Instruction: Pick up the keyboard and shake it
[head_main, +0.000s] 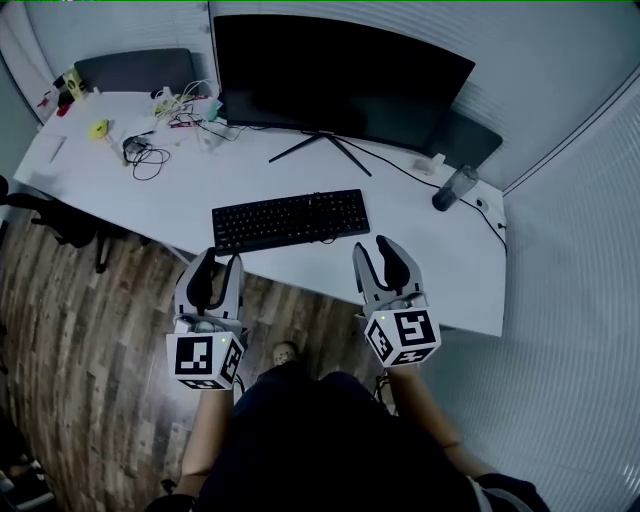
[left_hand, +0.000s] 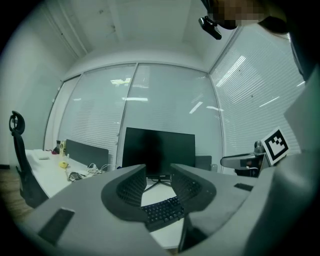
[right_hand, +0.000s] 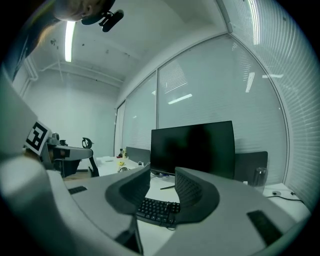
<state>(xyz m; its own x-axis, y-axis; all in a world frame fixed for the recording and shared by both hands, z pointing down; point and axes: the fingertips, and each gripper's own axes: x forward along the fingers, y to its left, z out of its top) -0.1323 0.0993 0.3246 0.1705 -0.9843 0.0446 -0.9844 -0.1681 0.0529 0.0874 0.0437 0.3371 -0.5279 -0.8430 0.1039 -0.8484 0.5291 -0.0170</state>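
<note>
A black keyboard (head_main: 290, 220) lies flat on the white desk (head_main: 430, 270), near its front edge and in front of the monitor. My left gripper (head_main: 220, 262) hovers just off the desk's front edge, below the keyboard's left end, jaws open and empty. My right gripper (head_main: 376, 248) hangs over the front edge just right of the keyboard's right end, also open with nothing held. In the left gripper view the keyboard (left_hand: 162, 210) shows between and beyond the open jaws (left_hand: 159, 172). The right gripper view frames the keyboard (right_hand: 155, 210) the same way past its jaws (right_hand: 162, 175).
A large dark monitor (head_main: 340, 80) stands on a stand behind the keyboard. A clear bottle (head_main: 455, 188) sits at the desk's right. Cables and small items (head_main: 150, 150) clutter the far left. A black office chair (head_main: 60, 220) is left of the desk on wood floor.
</note>
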